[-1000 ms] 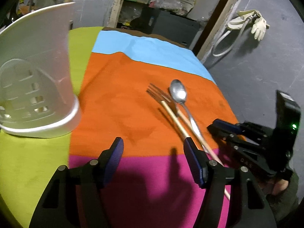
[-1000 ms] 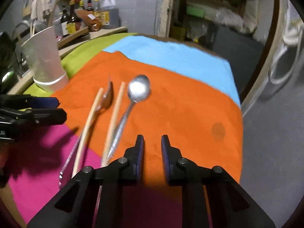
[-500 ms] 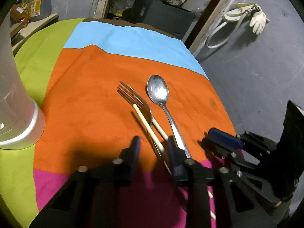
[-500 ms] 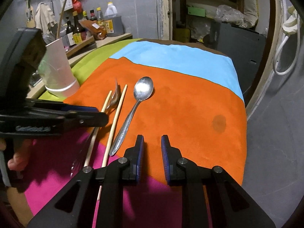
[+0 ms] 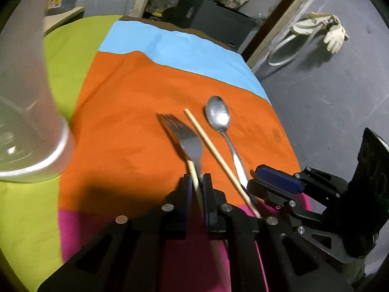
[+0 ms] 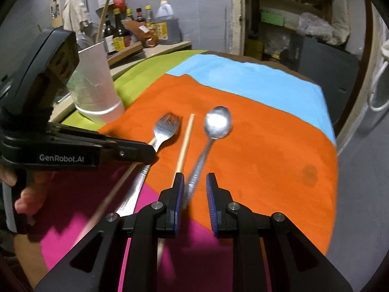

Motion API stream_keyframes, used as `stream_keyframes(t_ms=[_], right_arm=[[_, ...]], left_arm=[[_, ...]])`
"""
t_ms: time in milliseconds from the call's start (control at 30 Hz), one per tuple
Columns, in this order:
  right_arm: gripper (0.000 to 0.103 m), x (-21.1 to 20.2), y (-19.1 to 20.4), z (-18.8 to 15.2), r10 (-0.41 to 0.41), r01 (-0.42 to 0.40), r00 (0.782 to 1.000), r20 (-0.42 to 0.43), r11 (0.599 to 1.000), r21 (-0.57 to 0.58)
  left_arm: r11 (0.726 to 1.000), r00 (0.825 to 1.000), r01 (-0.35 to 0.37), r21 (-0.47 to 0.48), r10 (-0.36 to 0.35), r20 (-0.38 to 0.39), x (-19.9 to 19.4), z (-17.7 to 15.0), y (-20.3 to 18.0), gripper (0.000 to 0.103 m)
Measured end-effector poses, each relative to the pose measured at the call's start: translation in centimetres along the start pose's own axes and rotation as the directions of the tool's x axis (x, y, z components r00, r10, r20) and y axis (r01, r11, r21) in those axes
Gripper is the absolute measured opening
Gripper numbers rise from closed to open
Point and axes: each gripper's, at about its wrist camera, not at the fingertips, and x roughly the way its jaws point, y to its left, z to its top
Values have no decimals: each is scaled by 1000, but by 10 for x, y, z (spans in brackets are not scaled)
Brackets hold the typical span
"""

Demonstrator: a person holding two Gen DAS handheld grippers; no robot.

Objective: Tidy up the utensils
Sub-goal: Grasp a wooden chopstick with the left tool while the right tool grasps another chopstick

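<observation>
A fork (image 5: 187, 141), two wooden chopsticks and a spoon (image 5: 218, 116) lie side by side on the orange band of a many-coloured cloth (image 5: 121, 112). My left gripper (image 5: 197, 187) is shut on the near chopstick (image 5: 193, 174), which lies over the fork's neck. The fork handle runs close beside the pads; I cannot tell whether it is pinched too. The other chopstick (image 6: 186, 141) lies free between fork (image 6: 167, 126) and spoon (image 6: 216, 123). My right gripper (image 6: 195, 189) stands narrowly open, with the spoon handle between its fingers, near the left pad and not pressed.
A white perforated utensil holder (image 6: 97, 90) stands at the cloth's left on the green band, with a stick rising from it. Bottles (image 6: 136, 24) line a shelf behind. The table edge drops to grey floor on the right. A person's hand (image 6: 26, 199) holds the left gripper.
The left gripper moved in over the utensils and closed from wide open onto the near chopstick. The right gripper came nearer, so the spoon handle now lies between its fingers.
</observation>
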Motion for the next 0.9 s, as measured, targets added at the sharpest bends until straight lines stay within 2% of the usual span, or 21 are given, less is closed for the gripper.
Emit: stream_keyframes(t_ms=[167, 300, 433, 633, 833, 900], right_arm=[[17, 14, 8, 10, 13, -13, 999, -36, 1000, -17], [17, 25, 6, 21, -15, 14, 998, -59, 1000, -4], [17, 34, 3, 32, 9, -7, 997, -75, 1000, 22], [17, 51, 13, 36, 10, -12, 992, -126, 1000, -16], [17, 56, -3, 44, 93, -76, 981, -170, 992, 102], [13, 57, -5, 45, 93, -74, 979, -179, 991, 114]], left_arm=[[1000, 1000, -11, -8, 11, -8, -5, -4, 10, 2], [998, 999, -37, 41, 37, -12, -8, -8, 6, 2], [996, 998, -56, 73, 59, -30, -12, -11, 5, 2], [992, 995, -78, 100, 84, -61, -16, -17, 10, 2], [978, 985, -111, 178, 132, -110, -10, -18, -1, 3], [971, 980, -128, 201, 155, -124, -8, -18, -5, 3]])
